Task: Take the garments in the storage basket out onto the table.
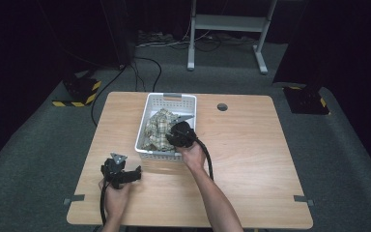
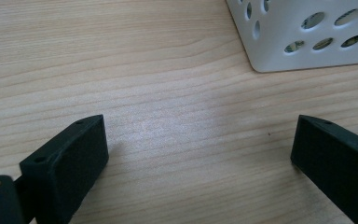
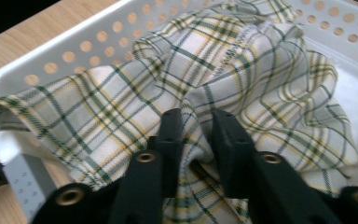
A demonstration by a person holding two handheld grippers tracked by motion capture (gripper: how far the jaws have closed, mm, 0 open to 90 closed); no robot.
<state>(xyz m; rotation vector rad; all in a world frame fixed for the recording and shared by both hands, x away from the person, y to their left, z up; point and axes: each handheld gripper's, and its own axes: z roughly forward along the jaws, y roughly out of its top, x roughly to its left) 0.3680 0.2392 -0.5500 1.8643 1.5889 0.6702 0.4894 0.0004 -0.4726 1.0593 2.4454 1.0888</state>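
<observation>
A crumpled cream cloth with green and yellow checks (image 1: 157, 128) (image 3: 242, 79) lies in a white perforated basket (image 1: 171, 100) (image 3: 51, 60) on the wooden table. My right gripper (image 1: 175, 131) (image 3: 196, 122) reaches into the basket, its jaws pinched on a raised fold of the checked cloth. My left gripper (image 1: 137, 172) (image 2: 200, 149) rests low over the bare wood just in front of the basket's near left corner (image 2: 279, 46), jaws wide apart with nothing between them.
The wooden table (image 1: 251, 159) has a round cable hole (image 1: 222, 107) to the right of the basket. Beyond the far edge stand a grey metal frame (image 1: 229, 24) and floor cables (image 1: 149, 67). Open wood lies to the basket's right.
</observation>
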